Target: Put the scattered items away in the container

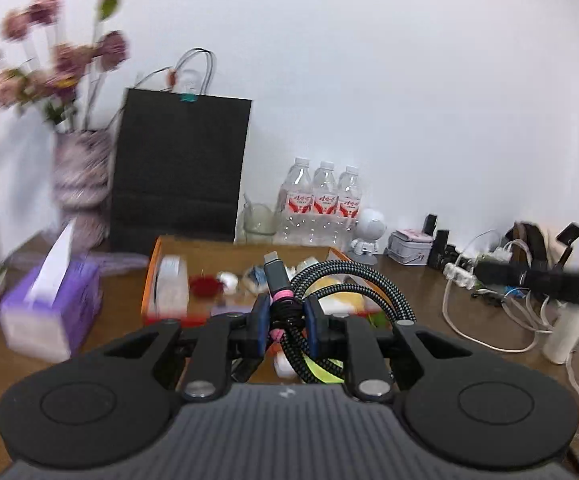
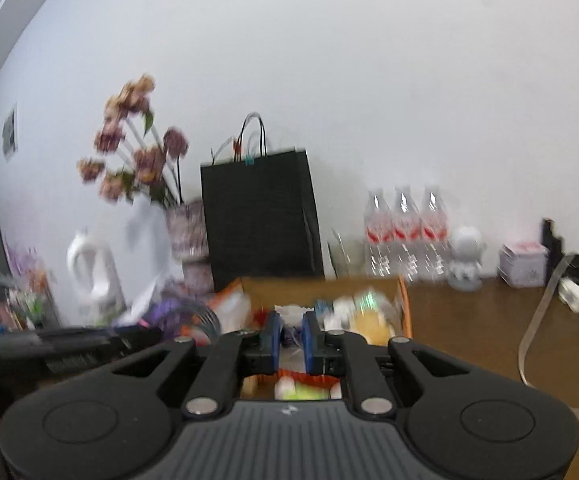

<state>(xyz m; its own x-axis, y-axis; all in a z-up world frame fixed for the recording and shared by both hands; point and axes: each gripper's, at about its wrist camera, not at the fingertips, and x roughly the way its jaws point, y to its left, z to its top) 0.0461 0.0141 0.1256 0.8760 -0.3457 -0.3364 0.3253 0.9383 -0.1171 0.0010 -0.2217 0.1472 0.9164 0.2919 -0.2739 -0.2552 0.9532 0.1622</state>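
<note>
The left gripper (image 1: 285,320) is clenched on a coiled braided cable (image 1: 341,284), its blue pads pinching the bundle where a pink tie binds it, the plug end sticking up past the fingers. It hangs above the near edge of the orange container (image 1: 151,276), which sits on the brown table (image 1: 409,292) in front of a black paper bag (image 1: 181,168).

The job looks well advanced: the container already holds a white box, something red and several small pale things, too blurred to name. The cable is not yet inside; it wants lowering and letting go.

The right gripper (image 2: 289,334), also over the container (image 2: 404,300), has its jaws drawn almost together with nothing visibly between them. A tangle of cords (image 1: 501,312) lies on the table at the right.
</note>
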